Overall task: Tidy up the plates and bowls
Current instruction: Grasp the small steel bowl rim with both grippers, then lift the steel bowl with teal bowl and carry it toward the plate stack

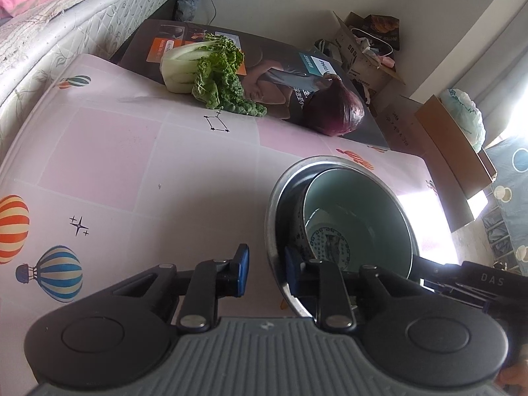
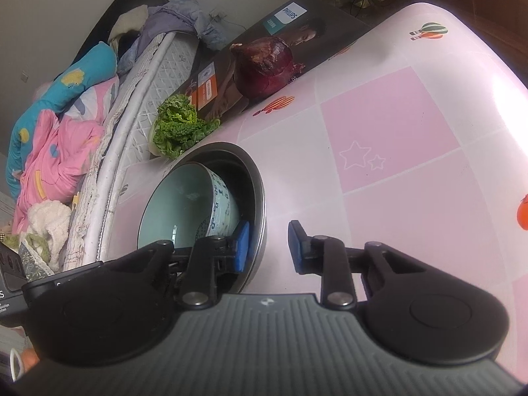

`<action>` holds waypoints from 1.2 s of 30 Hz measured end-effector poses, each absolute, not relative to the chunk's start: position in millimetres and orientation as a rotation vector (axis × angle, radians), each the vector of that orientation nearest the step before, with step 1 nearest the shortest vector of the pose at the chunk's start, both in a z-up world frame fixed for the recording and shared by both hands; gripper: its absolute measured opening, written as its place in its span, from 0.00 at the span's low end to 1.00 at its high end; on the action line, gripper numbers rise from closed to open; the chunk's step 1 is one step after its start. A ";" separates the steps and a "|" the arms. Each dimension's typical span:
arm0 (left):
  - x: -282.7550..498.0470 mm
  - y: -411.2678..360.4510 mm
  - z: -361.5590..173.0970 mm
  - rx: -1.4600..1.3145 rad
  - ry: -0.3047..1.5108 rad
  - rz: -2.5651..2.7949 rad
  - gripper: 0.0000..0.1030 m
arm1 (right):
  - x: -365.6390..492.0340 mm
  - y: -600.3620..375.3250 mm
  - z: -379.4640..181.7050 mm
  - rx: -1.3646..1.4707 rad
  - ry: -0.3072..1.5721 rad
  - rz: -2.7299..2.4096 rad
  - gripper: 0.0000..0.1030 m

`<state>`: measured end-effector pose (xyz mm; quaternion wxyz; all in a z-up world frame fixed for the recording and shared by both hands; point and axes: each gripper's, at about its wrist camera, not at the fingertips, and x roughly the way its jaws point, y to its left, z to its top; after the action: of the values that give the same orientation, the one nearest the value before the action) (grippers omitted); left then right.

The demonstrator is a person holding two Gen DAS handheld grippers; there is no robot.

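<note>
Left tool (image 1: 266, 270), right tool (image 2: 269, 247) (two total) spread, astride rim of one basin (image 1: 274, 194); one bowl (image 1: 363, 204) inside; one onion (image 1: 340, 112).

The metal basin (image 1: 275, 198) had its near rim hidden behind the left claw (image 1: 265, 272), and whether the blue pads pressed the rim could not be told. The pale green bowl (image 1: 359, 211) hid most of the patterned bowl (image 1: 325, 241) nested in it. In the right wrist view, the right claw (image 2: 269, 246) covered the basin's near side and the bowl's lower edge. The tabletop (image 2: 412, 165) washed out to white glare at its far corner. Print on the cardboard box (image 1: 397, 128) was too small to read.
</note>
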<state>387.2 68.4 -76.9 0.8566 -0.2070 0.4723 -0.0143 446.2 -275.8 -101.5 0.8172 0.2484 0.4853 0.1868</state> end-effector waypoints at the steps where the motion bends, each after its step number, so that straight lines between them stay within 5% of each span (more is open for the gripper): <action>1: 387.8 69.5 -77.6 -0.451 0.995 -0.036 0.18 | 447.6 -275.2 -103.8 0.542 1.037 0.403 0.19; 12: 392.0 64.9 -78.7 -0.463 1.013 -0.031 0.10 | 455.0 -260.2 -112.7 0.545 1.068 0.425 0.12; 36: 385.5 56.3 -89.3 -0.417 1.024 -0.038 0.12 | 444.0 -261.6 -112.7 0.491 1.077 0.439 0.10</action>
<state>385.5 56.3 -89.3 0.8510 -0.1980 0.4861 -0.0182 444.0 -261.6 -112.7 0.8072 0.2296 0.5035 0.2054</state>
